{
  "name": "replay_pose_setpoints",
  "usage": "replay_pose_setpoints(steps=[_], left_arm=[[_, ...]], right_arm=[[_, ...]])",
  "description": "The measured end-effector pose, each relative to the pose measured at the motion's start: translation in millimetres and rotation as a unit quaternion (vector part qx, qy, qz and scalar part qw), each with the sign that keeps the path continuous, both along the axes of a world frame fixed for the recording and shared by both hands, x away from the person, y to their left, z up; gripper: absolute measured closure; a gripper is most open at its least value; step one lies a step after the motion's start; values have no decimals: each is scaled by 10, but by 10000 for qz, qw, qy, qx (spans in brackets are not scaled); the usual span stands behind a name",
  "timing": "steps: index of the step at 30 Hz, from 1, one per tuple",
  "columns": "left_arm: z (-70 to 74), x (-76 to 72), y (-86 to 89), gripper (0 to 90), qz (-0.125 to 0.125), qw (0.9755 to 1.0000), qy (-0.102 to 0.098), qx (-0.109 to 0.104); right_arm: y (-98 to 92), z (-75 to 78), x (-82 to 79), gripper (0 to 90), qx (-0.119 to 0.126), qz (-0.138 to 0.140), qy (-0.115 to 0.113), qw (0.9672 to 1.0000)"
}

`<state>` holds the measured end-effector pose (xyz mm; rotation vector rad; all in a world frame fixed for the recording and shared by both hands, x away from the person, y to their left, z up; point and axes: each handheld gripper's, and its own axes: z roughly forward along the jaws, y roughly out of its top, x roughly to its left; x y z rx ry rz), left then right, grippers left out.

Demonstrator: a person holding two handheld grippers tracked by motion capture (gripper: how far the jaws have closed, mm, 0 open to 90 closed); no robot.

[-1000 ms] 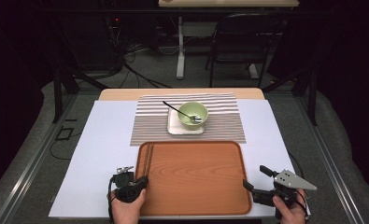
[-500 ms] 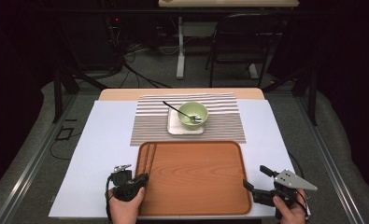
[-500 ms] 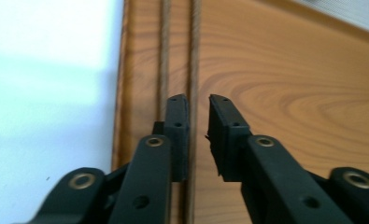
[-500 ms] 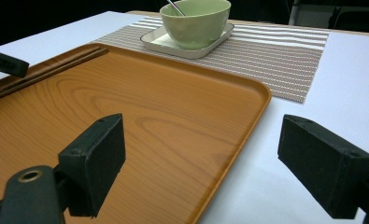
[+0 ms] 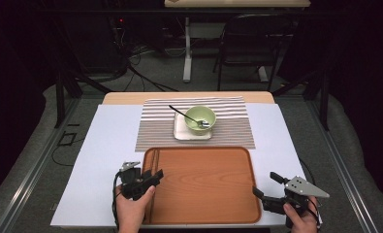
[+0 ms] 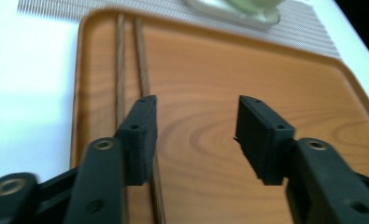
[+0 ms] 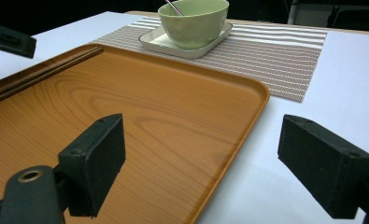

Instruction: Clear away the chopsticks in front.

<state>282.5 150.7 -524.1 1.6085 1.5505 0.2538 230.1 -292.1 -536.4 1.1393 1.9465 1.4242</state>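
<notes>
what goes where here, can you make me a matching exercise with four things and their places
Things:
1. chopsticks
2. bowl
3. spoon
4. tray

Places:
A. on the small white plate
B. resting in the bowl, handle sticking out
C. on the white sheet, just in front of the striped mat
D. along the left edge of the tray

Pairs: 1-D, 2-A, 3-B, 4-C
</notes>
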Motion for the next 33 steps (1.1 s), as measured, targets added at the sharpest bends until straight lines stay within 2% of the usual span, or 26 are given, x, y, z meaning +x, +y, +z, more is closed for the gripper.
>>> replay_pose_setpoints(steps=[2, 5, 11, 14, 17, 24, 28, 33], left_arm=[[28, 36, -8, 447, -69, 9999, -135, -39], [71, 91, -26, 437, -114, 9998, -186, 2], [137, 221, -46, 435, -205, 9997, -138, 60], [174, 283, -49, 434, -207, 9997, -158, -5], [208, 338, -56, 432, -197, 9995, -238, 52], [269, 477, -79, 432, -267, 9994, -230, 42], [299, 560, -104, 435, -286, 9992, -230, 129], [362, 661, -130, 435, -318, 9991, -280, 76]], right_arm=[[-1, 0, -1, 147, 1, 2, -3, 10000], [0, 0, 0, 147, -1, 1, -1, 10000], [3, -1, 1, 147, -5, -7, 5, 10000], [2, -1, 0, 147, -10, -7, 6, 10000], [-1, -1, 0, 147, -13, -11, 2, 10000], [-2, 1, -2, 147, -23, -8, -11, 10000], [-3, 1, -3, 147, -32, -17, -14, 10000], [-3, 2, -4, 147, -37, -18, -21, 10000]])
